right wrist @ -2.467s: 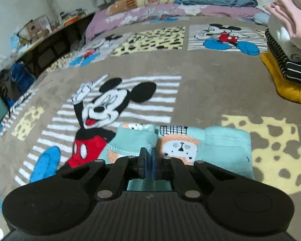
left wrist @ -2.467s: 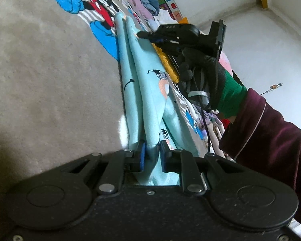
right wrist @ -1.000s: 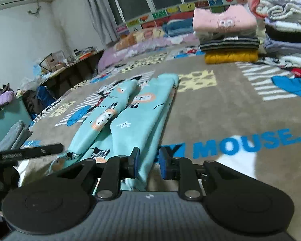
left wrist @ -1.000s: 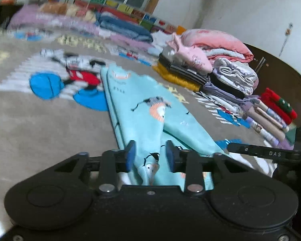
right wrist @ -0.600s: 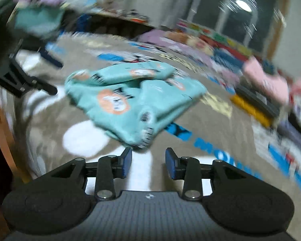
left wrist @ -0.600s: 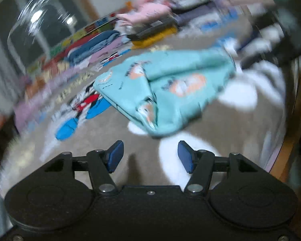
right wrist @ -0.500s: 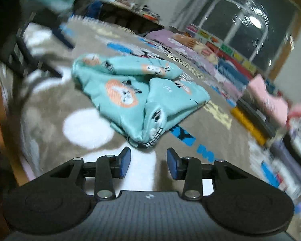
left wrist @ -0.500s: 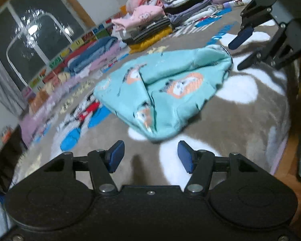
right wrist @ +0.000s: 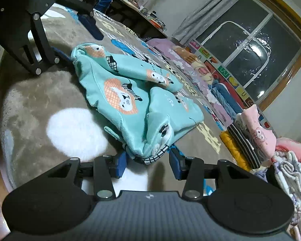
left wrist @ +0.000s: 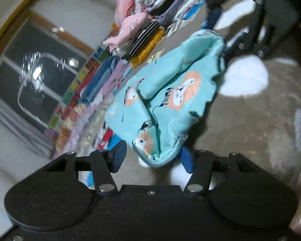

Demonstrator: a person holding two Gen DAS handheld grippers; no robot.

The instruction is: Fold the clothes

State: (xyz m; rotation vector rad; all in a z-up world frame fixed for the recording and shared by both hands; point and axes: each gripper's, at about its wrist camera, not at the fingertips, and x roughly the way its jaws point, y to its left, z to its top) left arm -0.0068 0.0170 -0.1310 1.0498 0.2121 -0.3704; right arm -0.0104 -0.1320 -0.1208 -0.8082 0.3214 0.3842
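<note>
While the left wrist view is a bit blurry, the left gripper (left wrist: 152, 158) clearly stands half open, gripping nothing, with the near corner of the teal garment (left wrist: 170, 98) poking between its pads. That garment lies bunched on the grey blanket (left wrist: 250, 124), running away toward the far right. Over in the right wrist view, the right gripper (right wrist: 148, 165) is opening around the opposite corner, pads not pressing, cloth stretching off far left toward the other claw.

Folded clothes pile (left wrist: 150, 14) and window (left wrist: 36, 74) are motion-blurred.
</note>
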